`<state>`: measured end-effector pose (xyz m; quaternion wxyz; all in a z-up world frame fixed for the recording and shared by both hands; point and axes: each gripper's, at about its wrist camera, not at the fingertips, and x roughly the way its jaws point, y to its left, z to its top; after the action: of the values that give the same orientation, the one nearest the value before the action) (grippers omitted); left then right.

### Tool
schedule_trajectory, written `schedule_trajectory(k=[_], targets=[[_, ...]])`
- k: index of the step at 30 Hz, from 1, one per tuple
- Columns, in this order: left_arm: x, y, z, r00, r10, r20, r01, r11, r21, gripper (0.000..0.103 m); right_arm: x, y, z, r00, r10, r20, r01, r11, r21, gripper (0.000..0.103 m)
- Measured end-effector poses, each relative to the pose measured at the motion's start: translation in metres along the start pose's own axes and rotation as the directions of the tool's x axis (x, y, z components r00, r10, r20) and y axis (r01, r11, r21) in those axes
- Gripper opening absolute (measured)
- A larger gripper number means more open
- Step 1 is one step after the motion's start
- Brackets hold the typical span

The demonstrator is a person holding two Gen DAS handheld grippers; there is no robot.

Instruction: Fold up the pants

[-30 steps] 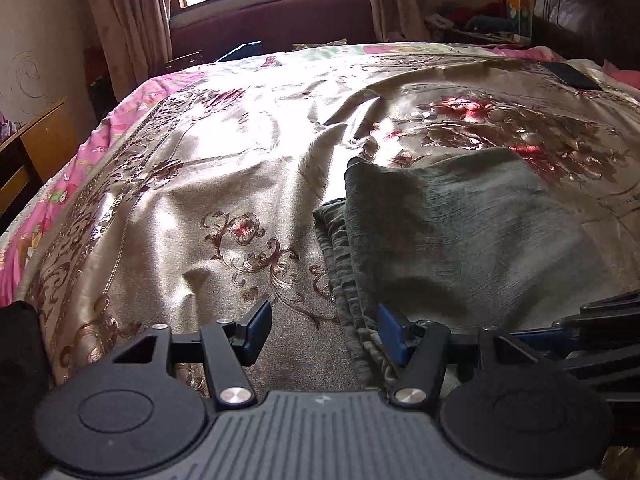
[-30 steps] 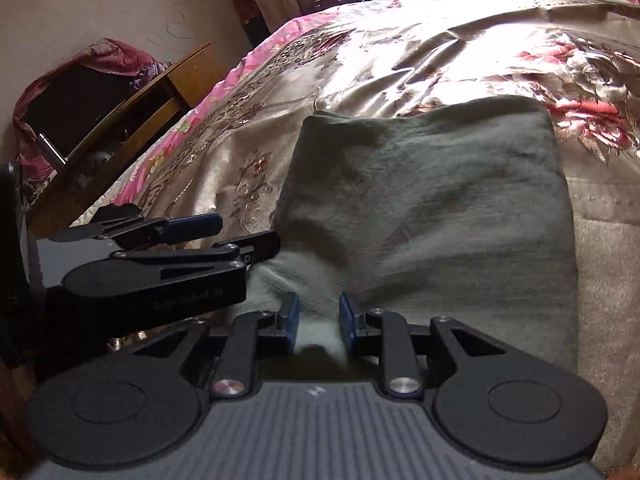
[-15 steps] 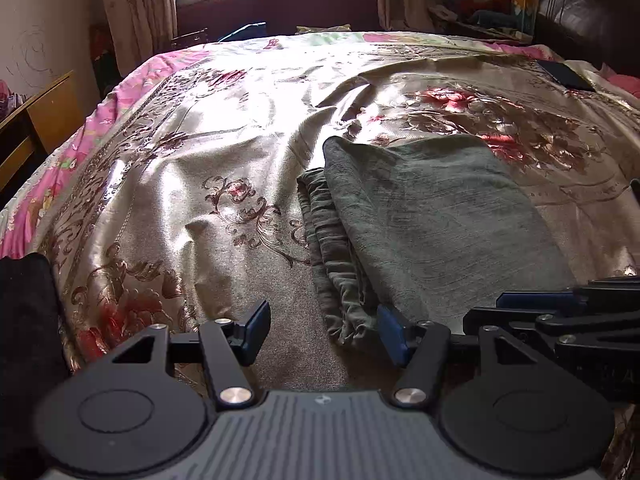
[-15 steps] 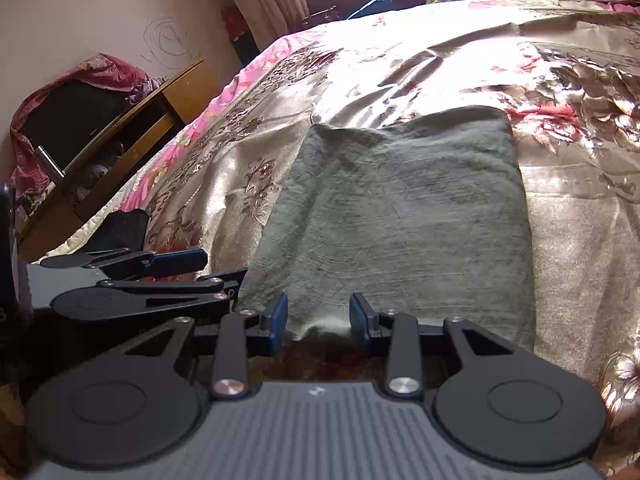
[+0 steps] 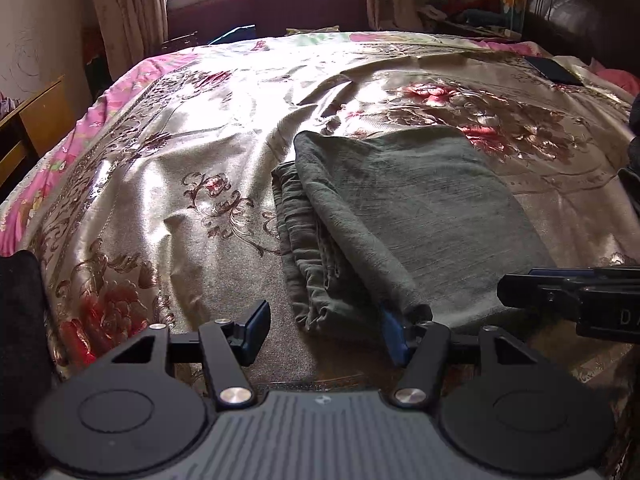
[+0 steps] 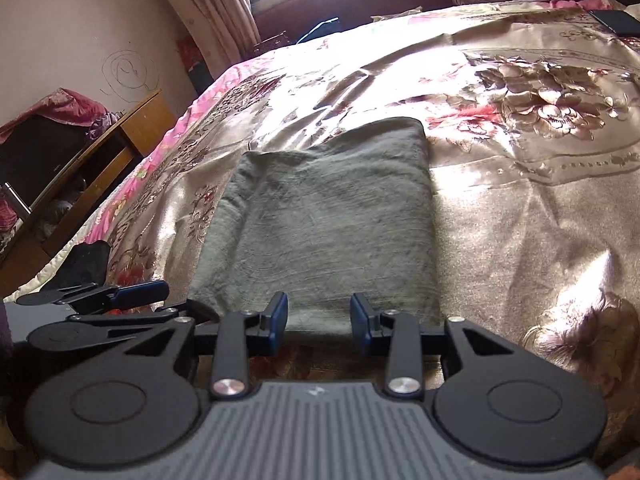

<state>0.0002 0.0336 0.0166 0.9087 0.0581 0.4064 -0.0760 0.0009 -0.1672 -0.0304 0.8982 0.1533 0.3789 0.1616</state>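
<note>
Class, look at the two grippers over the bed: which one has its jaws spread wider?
The left gripper: its jaws stand wide apart beside the folded green pants. The right gripper shows a narrower gap.

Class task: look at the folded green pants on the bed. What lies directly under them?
The pants rest on the floral bedspread, which shows on every side. Its pattern directly underneath is covered.

Left gripper [image 5: 322,330] and right gripper [image 6: 319,322] gape, empty.
</note>
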Motion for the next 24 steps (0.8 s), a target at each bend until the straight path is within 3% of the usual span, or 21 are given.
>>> schedule_trajectory(k=[11, 17, 24], targets=[[0.005, -0.005, -0.002, 1.0, 0.017, -0.022, -0.017, 1.0, 0.022, 0.072, 0.006, -0.003, -0.003, 1.0, 0.014, -0.015, -0.014, 1.0, 0.004, 0.036], [0.007, -0.003, -0.001, 0.999, 0.009, -0.03, -0.009, 1.0, 0.013, 0.072, 0.015, -0.001, -0.006, 0.998, 0.02, -0.063, -0.021, 1.0, -0.014, 0.037], [0.001, 0.002, -0.001, 1.0, -0.012, 0.002, 0.012, 1.0, -0.016, 0.072, 0.011, 0.006, -0.008, 0.994, 0.096, -0.055, -0.098, 0.995, -0.025, 0.041]])
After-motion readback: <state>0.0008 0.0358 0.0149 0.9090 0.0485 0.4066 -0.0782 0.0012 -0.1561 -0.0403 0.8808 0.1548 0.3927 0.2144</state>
